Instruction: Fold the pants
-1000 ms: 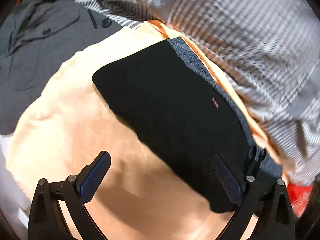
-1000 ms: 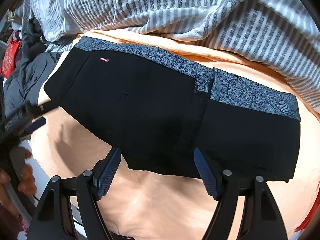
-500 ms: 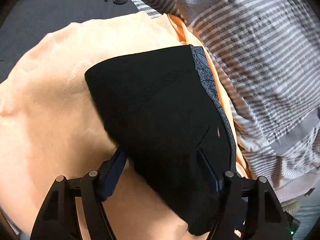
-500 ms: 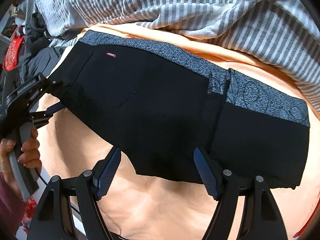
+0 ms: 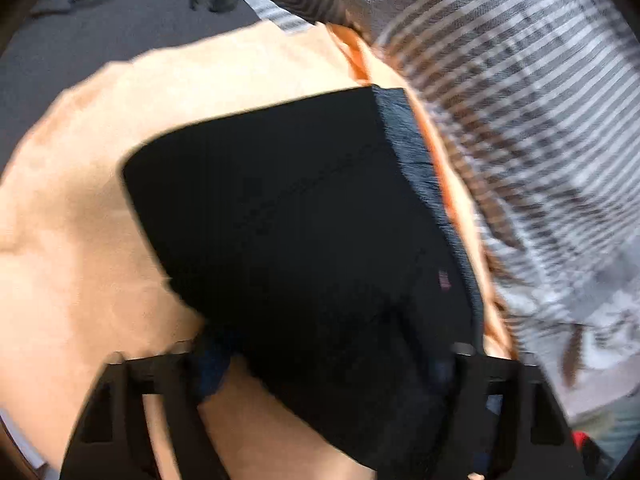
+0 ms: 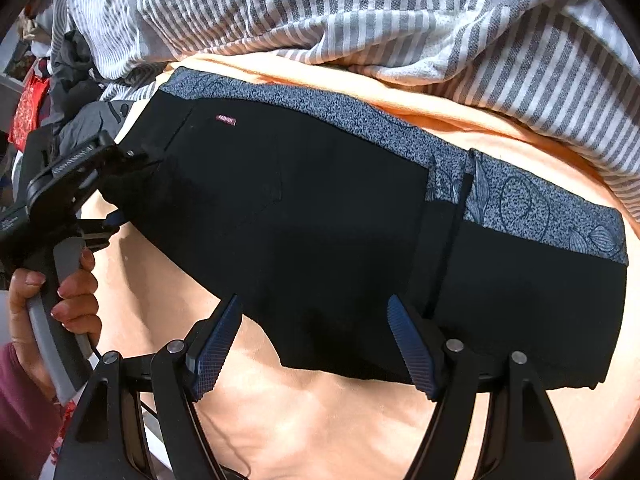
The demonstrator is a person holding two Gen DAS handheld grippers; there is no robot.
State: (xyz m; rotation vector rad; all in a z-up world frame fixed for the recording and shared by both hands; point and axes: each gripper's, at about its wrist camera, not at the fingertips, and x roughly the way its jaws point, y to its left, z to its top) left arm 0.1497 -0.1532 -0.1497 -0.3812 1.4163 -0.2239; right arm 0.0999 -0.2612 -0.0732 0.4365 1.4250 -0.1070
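The black pants (image 6: 320, 216) lie folded on an orange sheet (image 6: 320, 408), with a grey patterned waistband (image 6: 520, 204) along the far edge and a small red label (image 6: 226, 120). In the left wrist view the pants (image 5: 304, 232) fill the middle, blurred. My left gripper (image 5: 324, 360) is open, its jaws straddling the near edge of the pants; it also shows in the right wrist view (image 6: 116, 188) at the pants' left end. My right gripper (image 6: 316, 340) is open, its blue-padded fingers (image 6: 216, 340) just over the pants' near edge.
A grey-and-white striped blanket (image 6: 360, 12) is bunched along the far side of the sheet. A grey buttoned coat (image 5: 100, 12) lies beyond the left end. Red items (image 6: 28, 112) sit at the far left. A hand (image 6: 60, 292) holds the left gripper's handle.
My left gripper has moved forward onto the pants' left end, its jaws now around the edge. The right gripper has stayed open at the near edge, shifting only slightly.
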